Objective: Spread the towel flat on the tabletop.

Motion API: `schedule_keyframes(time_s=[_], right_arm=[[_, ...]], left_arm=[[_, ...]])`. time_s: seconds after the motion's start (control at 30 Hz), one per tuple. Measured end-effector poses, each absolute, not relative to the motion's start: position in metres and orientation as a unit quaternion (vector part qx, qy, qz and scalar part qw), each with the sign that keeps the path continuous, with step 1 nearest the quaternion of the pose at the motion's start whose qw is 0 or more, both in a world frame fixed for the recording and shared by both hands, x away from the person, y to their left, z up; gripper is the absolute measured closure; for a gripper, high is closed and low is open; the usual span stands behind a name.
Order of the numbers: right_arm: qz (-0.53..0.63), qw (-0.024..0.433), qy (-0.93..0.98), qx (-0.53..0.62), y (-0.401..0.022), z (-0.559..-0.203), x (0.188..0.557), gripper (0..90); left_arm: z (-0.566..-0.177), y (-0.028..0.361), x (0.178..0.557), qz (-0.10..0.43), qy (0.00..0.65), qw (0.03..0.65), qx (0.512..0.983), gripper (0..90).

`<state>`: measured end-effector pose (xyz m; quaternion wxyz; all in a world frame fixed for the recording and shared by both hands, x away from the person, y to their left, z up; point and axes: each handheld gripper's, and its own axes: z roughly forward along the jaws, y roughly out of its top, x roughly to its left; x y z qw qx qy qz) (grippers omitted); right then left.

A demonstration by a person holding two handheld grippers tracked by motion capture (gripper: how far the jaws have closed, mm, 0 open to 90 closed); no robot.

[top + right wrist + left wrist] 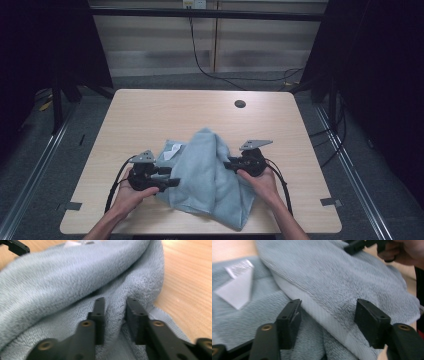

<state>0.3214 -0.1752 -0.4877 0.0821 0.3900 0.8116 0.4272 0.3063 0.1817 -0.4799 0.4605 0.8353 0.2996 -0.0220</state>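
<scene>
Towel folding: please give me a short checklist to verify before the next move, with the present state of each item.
1. Right gripper pinches a fold of the grey-blue towel: ok.
2. Left gripper grips the towel: not ok; jaws stand wide over the woven hem band, not pressing it.
3. Care label tucked away: not ok, it lies exposed.
4. Towel lies on the table, no edge hanging off: ok.
5. Towel lies flat: not ok, bunched in a ridge.

A recording booth in a lab, by the look of it: one bare wooden table [150, 115] with a cable hole [240, 104], black curtains [380, 75] on both sides, metal floor rails [35, 165], loose cables [220, 75] along the pale back wall [260, 50], tape marks [330, 202] at the table's edge.
</scene>
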Motion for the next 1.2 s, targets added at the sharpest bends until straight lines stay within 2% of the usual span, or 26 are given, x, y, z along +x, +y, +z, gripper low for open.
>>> schedule_keyframes(time_s=[0.07,0.13,0.2,0.23,0.5,0.63,0.97,1.1,1.2], right_arm=[[0.425,0.080,0.814,0.387,-0.174,-0.489,0.321,76.5],[0.428,0.081,0.812,0.387,-0.173,-0.489,0.321,77.9],[0.429,0.081,0.813,0.385,-0.173,-0.488,0.320,78.4],[0.428,0.082,0.813,0.386,-0.173,-0.488,0.320,78.5],[0.433,0.084,0.812,0.383,-0.177,-0.482,0.317,80.6],[0.439,0.096,0.810,0.377,-0.180,-0.475,0.315,82.4],[0.436,0.106,0.806,0.385,-0.194,-0.467,0.308,83.0],[0.426,0.112,0.816,0.374,-0.195,-0.464,0.296,83.0],[0.394,0.107,0.831,0.378,-0.205,-0.477,0.278,83.2]], left_arm=[[-0.483,0.178,0.306,-0.022,0.301,0.456,0.838,36.3],[-0.482,0.176,0.303,-0.008,0.289,0.466,0.836,61.6],[-0.477,0.178,0.304,0.001,0.280,0.472,0.836,77.5],[-0.474,0.179,0.305,-0.001,0.281,0.478,0.833,79.1],[-0.443,0.209,0.315,0.000,0.296,0.542,0.787,81.2],[-0.438,0.212,0.314,0.011,0.293,0.540,0.789,82.2],[-0.414,0.239,0.316,0.047,0.316,0.572,0.755,85.5],[-0.421,0.249,0.317,0.069,0.340,0.542,0.766,85.7],[-0.456,0.263,0.331,0.075,0.397,0.474,0.782,85.8]])
